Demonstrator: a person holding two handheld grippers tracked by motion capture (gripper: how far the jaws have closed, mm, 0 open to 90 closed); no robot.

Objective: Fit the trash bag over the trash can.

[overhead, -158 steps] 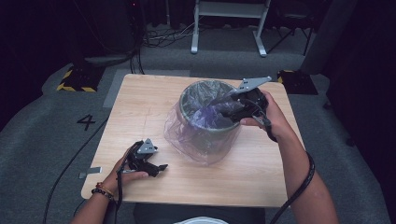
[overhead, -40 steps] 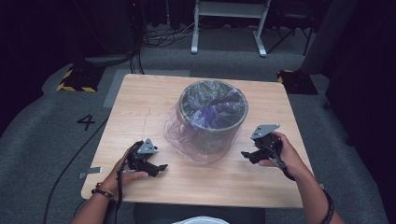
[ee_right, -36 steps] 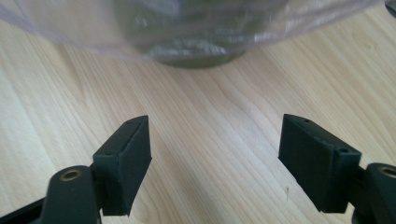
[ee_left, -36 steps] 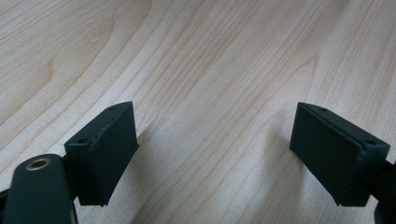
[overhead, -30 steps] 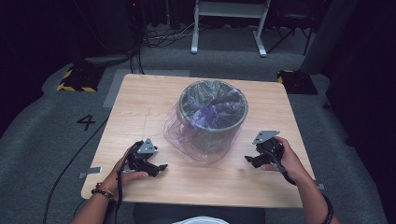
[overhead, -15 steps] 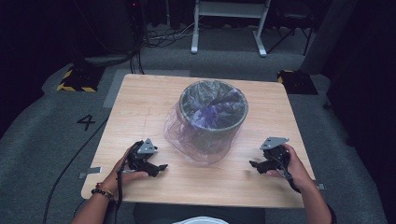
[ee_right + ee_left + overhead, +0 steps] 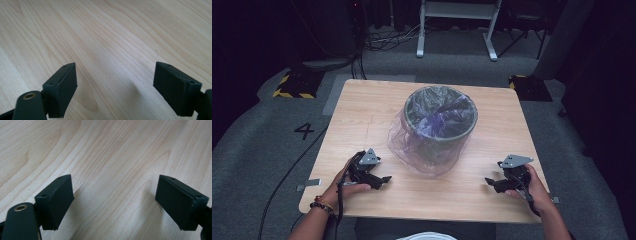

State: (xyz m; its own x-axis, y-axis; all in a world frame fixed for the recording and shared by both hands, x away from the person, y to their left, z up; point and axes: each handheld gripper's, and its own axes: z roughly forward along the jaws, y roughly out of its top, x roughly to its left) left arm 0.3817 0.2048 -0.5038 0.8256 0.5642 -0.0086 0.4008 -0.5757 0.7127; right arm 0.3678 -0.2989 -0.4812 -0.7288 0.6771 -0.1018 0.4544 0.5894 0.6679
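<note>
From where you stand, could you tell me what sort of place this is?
Probably a recording studio or lab rather than a home: a lone wooden table stands on grey carpet marked with a number 4, amid dark surroundings and floor cables.

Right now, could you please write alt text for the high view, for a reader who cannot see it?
A bin lined with a purple bag stands mid-table. Nearer the person, the left gripper and right gripper rest either side of the bin, open and holding nothing.
</note>
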